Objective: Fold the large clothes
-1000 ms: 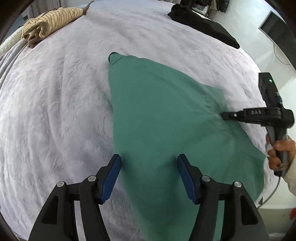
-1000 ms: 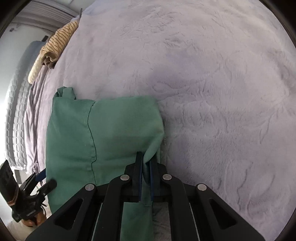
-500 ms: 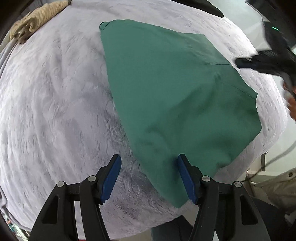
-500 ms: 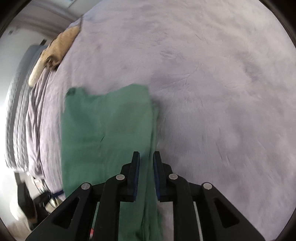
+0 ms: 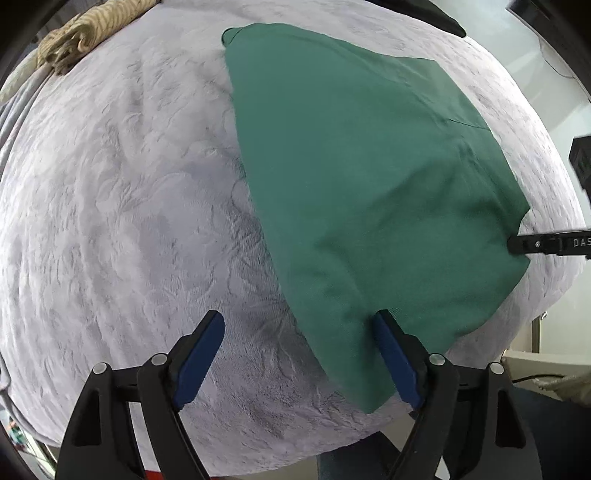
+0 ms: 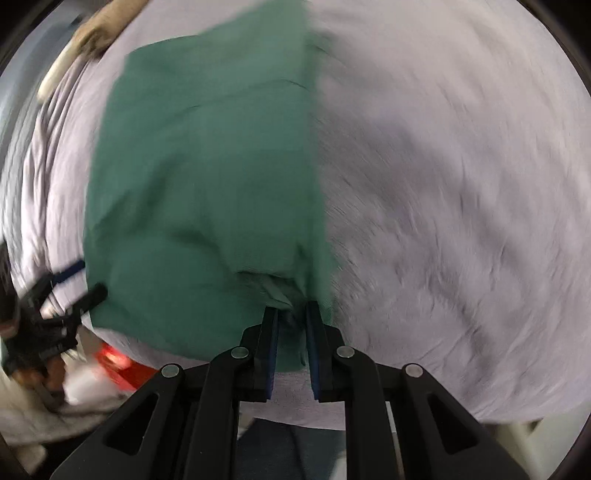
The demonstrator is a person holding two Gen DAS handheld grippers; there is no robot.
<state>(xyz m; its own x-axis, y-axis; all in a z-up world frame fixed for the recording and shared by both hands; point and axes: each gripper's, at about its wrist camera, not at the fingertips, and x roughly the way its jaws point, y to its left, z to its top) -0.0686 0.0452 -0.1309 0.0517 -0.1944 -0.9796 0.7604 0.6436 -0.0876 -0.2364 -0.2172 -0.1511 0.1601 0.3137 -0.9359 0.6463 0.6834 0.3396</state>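
Note:
A folded green garment lies on the lilac bed cover, its near corner hanging toward the bed's front edge. My left gripper is wide open above that near corner, its right finger over the cloth. In the right wrist view, which is blurred, the garment fills the left half. My right gripper stands at its near right edge with the jaws a narrow gap apart, cloth bunched just ahead of the tips. It also shows at the garment's right edge in the left wrist view.
A striped beige cloth lies bunched at the far left of the bed. A black garment lies at the far edge. The bed's front edge is close below both grippers. A red object sits beside the bed.
My right gripper opened, let go of the green cloth, and pulled back toward the bed's edge. The garment settled flat. My left gripper drew back to the near corner, still open.

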